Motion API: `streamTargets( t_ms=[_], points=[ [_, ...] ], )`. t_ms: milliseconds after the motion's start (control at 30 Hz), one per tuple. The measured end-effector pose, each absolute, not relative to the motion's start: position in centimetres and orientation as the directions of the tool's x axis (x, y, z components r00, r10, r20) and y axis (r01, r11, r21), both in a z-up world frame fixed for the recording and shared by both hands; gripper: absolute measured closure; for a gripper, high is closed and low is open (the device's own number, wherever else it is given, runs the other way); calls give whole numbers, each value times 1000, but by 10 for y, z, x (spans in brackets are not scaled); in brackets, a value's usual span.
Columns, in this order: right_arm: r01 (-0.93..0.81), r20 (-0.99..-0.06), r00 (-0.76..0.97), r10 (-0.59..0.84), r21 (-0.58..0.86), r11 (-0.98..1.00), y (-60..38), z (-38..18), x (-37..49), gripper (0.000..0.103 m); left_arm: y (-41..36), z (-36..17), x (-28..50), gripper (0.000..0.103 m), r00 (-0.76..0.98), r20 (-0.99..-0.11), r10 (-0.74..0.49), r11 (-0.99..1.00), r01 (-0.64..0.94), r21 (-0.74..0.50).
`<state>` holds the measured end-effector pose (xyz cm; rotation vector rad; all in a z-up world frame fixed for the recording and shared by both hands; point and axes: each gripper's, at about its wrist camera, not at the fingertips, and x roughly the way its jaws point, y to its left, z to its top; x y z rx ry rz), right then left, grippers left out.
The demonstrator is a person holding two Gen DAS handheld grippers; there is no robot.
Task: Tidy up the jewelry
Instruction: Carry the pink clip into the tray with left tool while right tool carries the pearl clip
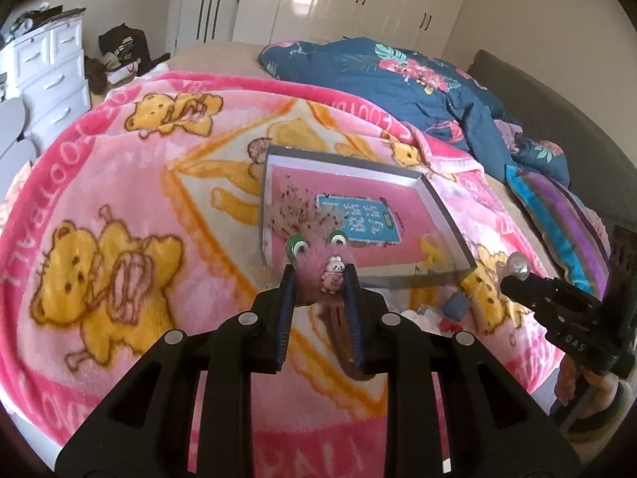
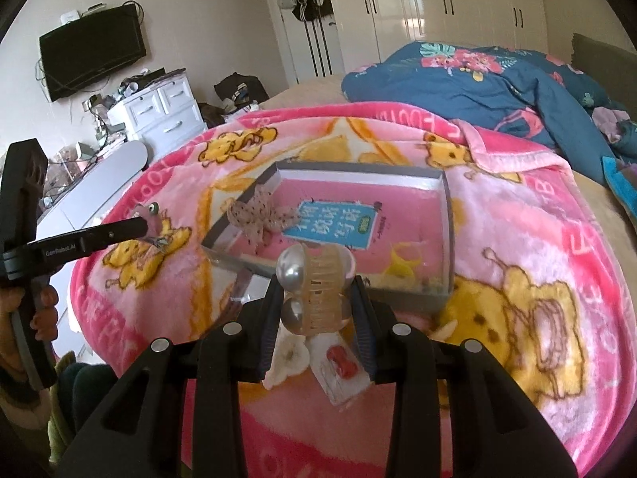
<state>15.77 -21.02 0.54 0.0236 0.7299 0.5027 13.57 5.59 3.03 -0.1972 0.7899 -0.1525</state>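
The left gripper (image 1: 319, 279) pinches a fuzzy pink hair clip (image 1: 318, 269) with green frog eyes and a small bunny charm; the clip's lower end disappears between the fingers. The right gripper (image 2: 316, 298) clamps a beige claw clip (image 2: 318, 290) set with large pearls. Below it, partly hidden by the fingers, lie a white flower piece (image 2: 288, 352) and a card with a red item (image 2: 340, 362), hard to identify. Both grippers hang above the pink bear blanket (image 1: 119, 207). Farther on sits the shallow grey box (image 2: 448, 215), holding a speckled pink bow (image 2: 260, 217) and a blurred yellow item (image 2: 404, 265). Beyond lies a blue floral quilt (image 2: 497, 79).
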Motion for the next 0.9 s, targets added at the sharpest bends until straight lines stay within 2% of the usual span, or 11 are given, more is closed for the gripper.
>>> streamTargets(
  t_ms=[433,900],
  points=[
    [-440,-610,640,468,208,874,-196,13,187,70,35,46,166,87,708,-662,-246,964,105,-246],
    [-357,-608,684,403,202,912,-221,14,216,70,1,42,210,87,695,-653,-300,951,162,-264]
  ],
)
